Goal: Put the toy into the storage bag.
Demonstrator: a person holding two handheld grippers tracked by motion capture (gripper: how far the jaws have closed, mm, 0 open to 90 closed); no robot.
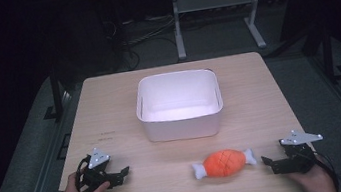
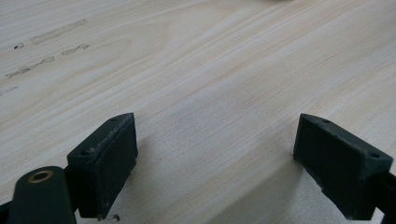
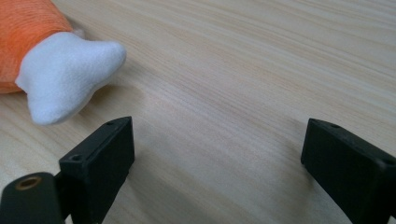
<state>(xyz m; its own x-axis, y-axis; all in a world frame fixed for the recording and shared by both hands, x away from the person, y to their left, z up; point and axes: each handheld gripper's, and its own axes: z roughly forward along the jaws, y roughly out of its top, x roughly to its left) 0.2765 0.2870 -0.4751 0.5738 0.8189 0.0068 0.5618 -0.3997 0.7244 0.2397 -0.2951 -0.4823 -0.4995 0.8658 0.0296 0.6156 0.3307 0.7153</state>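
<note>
Toy (image 1: pixel 224 163): orange plush with white ends, lying on worktop (image 1: pixel 110 114) in front of white bin (image 1: pixel 182 124). Right tool (image 1: pixel 268 163): just beside toy's white end, jaws spread, nothing between. Left tool (image 1: pixel 125 173): well apart, likewise released, resting on worktop.
</note>
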